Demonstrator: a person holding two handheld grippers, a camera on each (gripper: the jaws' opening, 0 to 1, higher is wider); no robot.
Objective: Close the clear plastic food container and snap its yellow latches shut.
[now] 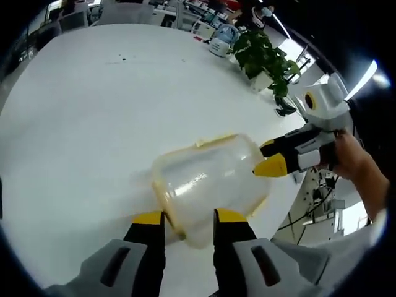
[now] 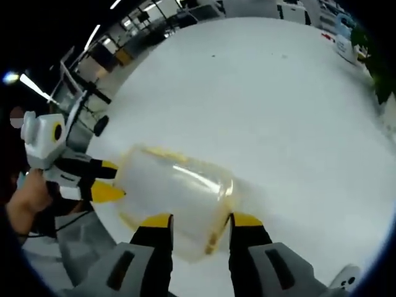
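White table (image 1: pixel 93 111): clear container (image 1: pixel 207 182) on side between both open hand-held grippers

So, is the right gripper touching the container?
Touching. In the left gripper view, the right gripper has its yellow tips against the container end, with no gap.

Container (image 1: pixel 207 182) – clear plastic, glossy, light streaks on the wall, yellow rim trim. Table (image 1: pixel 93 111) – smooth white top, matt with a soft sheen. Left gripper (image 1: pixel 189 218) and right gripper (image 2: pixel 201 218): grey plastic bodies, yellow-tipped black jaws, matt.
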